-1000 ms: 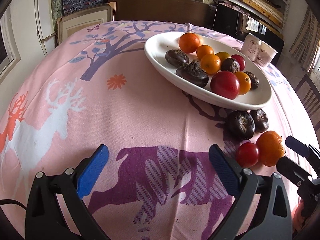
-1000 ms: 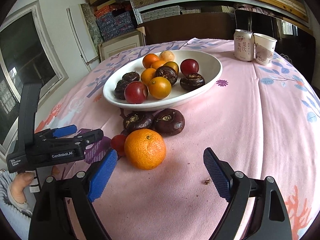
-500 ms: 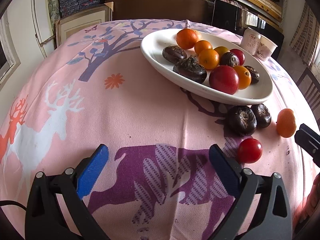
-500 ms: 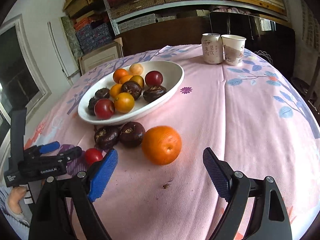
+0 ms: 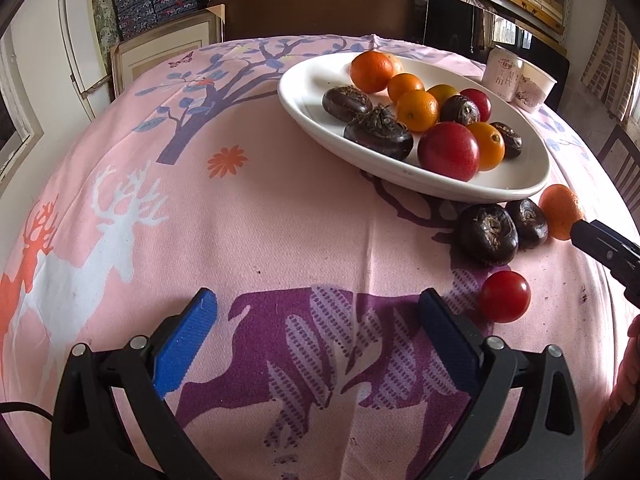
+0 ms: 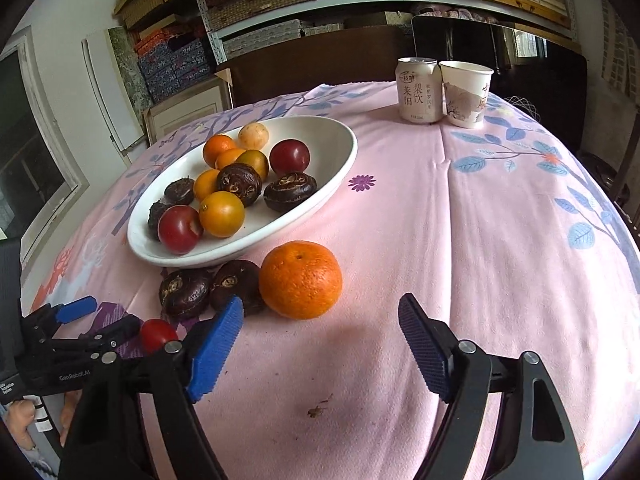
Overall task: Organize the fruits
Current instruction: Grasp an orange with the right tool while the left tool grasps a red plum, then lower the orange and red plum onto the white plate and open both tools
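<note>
A white oval plate [image 6: 340,172] [image 5: 304,100] holds several oranges, red fruits and dark brown fruits. On the pink cloth beside it lie an orange [image 6: 301,279] [image 5: 560,210], two dark brown fruits [image 6: 186,292] [image 5: 488,234] and a small red tomato [image 6: 158,334] [image 5: 505,296]. My right gripper [image 6: 320,344] is open and empty, just short of the orange. My left gripper [image 5: 316,332] is open and empty, with the tomato just right of its right finger.
A drink can [image 6: 418,90] and a paper cup [image 6: 466,92] stand at the table's far side. Shelves with boxes and a dark chair lie behind. The table edge curves away on the right.
The orange has shifted away from the tomato toward the plate's right end. My right gripper has swung right and now faces the orange. My left gripper has barely moved.
</note>
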### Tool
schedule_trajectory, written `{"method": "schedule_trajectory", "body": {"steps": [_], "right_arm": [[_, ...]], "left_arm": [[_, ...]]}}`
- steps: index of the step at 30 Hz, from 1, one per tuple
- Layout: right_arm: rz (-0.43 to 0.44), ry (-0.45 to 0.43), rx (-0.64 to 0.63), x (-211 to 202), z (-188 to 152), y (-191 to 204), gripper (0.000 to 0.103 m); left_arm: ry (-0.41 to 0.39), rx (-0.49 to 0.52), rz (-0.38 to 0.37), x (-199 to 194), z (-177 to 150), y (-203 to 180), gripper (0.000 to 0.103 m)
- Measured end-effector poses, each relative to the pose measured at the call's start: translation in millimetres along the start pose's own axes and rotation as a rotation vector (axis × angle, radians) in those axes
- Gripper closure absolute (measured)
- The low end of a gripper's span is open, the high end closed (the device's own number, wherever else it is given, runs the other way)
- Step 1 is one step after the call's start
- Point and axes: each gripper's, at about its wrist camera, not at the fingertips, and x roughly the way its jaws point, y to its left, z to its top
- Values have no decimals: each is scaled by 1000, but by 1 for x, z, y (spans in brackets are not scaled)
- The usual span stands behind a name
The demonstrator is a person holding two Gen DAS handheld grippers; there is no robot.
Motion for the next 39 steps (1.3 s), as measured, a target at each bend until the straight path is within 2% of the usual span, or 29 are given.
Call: {"method": "schedule_trajectory", "body": {"steps": [4,6,11,13,15,16,18,20,23,24,26,31,33,34,35,36,39], "right_arm": [[29,13,10,8,5,-1,43],[56,33,29,14,7,-3,55],[98,37,58,12,5,-7,57],[107,13,76,2,3,-11,57],[75,-15,73,-8,2,-14,57],[56,-19,81,-10,2,-17,57],[45,3,101,-5,1,-21,57],[53,25,114,0,0,-23,57],[55,20,115,-1,1,-23,56],[53,18,116,-1,1,-23,56],[52,23,117,-1,0,-23,56],[52,39,112,3,-1,-22,56],[54,40,107,3,-1,-21,56],[55,39,105,3,-2,-21,57],[54,38,103,3,-1,-21,57],[53,36,101,2,-1,-21,57],[57,35,102,2,-1,-21,57]], "left_arm": [[0,0,0,0,0,0,5],[0,0,0,0,0,0,5],[-2,5,-10,-1,0,-1,5],[-32,28,-60,-9,-3,-7,5],[-97,88,-109,-23,-6,-23,5],[-133,131,-111,-30,-7,-33,5],[-191,215,-62,-37,-11,-54,5],[-193,266,-45,-37,-12,-68,5],[-136,278,-105,-29,-10,-73,33],[-118,264,-146,-26,-9,-71,37],[-91,251,-189,-21,-8,-71,44],[-49,243,-251,-14,-10,-78,44],[-48,244,-249,-13,-9,-80,45],[-47,245,-250,-13,-9,-81,48],[-50,239,-250,-13,-9,-80,57],[-51,230,-267,-14,-8,-78,71],[-47,197,-311,-13,-6,-71,72]]}}
